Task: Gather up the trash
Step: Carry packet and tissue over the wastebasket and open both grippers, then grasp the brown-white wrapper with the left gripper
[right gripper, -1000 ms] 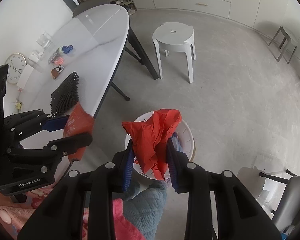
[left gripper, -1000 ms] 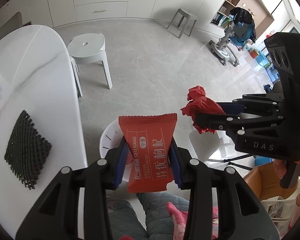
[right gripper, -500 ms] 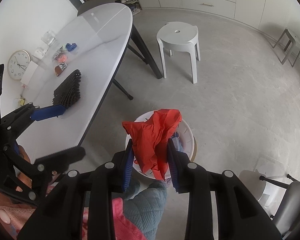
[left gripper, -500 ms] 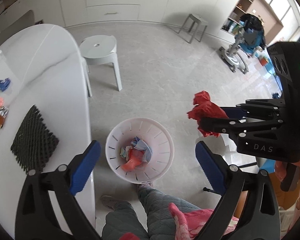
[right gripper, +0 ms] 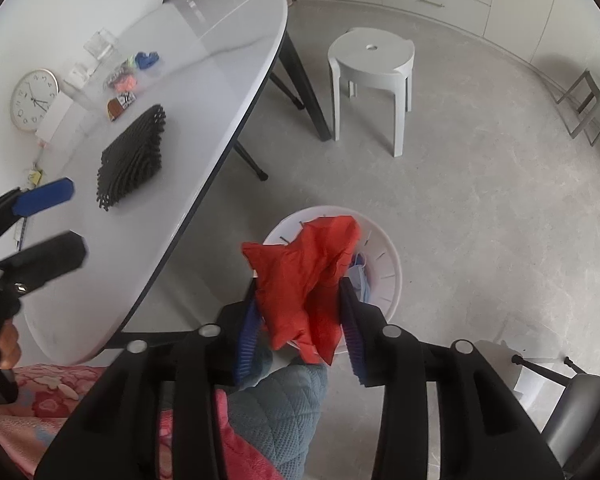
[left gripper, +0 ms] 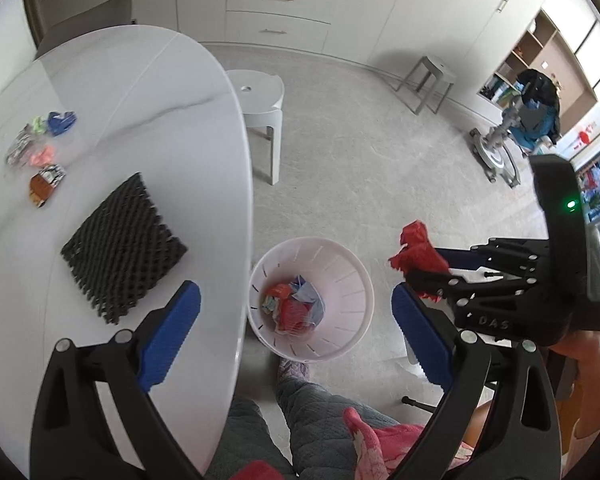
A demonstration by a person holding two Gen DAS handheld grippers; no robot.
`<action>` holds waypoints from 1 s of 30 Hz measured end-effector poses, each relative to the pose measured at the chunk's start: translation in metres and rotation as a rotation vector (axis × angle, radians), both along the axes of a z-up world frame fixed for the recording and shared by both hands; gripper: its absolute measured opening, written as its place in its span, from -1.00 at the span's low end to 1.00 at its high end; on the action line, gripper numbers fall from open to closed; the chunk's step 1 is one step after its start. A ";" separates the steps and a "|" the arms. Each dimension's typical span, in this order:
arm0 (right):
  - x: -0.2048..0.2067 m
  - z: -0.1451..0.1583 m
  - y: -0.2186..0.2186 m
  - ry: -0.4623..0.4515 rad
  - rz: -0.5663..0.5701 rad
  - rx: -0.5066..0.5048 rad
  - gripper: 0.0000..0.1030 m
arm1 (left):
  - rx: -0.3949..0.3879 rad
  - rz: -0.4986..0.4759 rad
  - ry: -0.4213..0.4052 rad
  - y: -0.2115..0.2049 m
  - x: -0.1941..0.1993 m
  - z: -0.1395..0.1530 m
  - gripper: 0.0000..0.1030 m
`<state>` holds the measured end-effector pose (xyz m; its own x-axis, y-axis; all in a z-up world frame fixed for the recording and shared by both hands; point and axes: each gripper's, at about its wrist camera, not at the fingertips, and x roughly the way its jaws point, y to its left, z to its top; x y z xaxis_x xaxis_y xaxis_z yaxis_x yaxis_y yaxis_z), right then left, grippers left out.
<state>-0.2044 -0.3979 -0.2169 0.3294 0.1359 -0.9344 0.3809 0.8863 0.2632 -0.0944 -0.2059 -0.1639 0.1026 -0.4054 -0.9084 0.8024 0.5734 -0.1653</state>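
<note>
A white slotted waste basket [left gripper: 350, 280] stands on the floor beside the table, with several wrappers [left gripper: 292, 308] in it; its rim also shows in the right wrist view [right gripper: 388, 264]. My left gripper [left gripper: 296, 332] is open wide and empty above the table edge and basket. My right gripper [right gripper: 300, 316] is shut on a crumpled red wrapper [right gripper: 308, 280] and holds it over the basket; it shows in the left wrist view [left gripper: 416, 252] to the basket's right.
The white oval table [left gripper: 140, 128] holds a black foam mat [left gripper: 124, 248], small coloured wrappers [left gripper: 44, 156] and a clock [right gripper: 34, 100]. A white stool [right gripper: 372, 72] stands behind the basket. The person's legs [left gripper: 300, 412] are below the grippers.
My left gripper opened and let the red snack packet fall into the basket, then swung left toward the table. My right gripper still holds the red wrapper over the basket.
</note>
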 end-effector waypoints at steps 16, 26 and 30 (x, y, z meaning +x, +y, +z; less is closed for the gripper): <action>0.034 0.013 0.015 0.001 -0.086 -0.059 0.95 | -0.013 0.097 -0.024 0.049 0.031 0.010 0.80; 0.089 0.033 0.045 -0.049 0.003 -0.084 0.95 | -0.038 0.240 -0.030 0.087 0.074 0.020 0.85; 0.119 0.040 0.059 -0.074 0.054 -0.096 0.95 | -0.048 0.306 -0.039 0.103 0.096 0.022 0.85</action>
<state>-0.0858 -0.3387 -0.1765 0.3924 0.0663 -0.9174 0.3143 0.9277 0.2015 0.0015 -0.1025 -0.1416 0.2605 -0.3931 -0.8818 0.6002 0.7814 -0.1710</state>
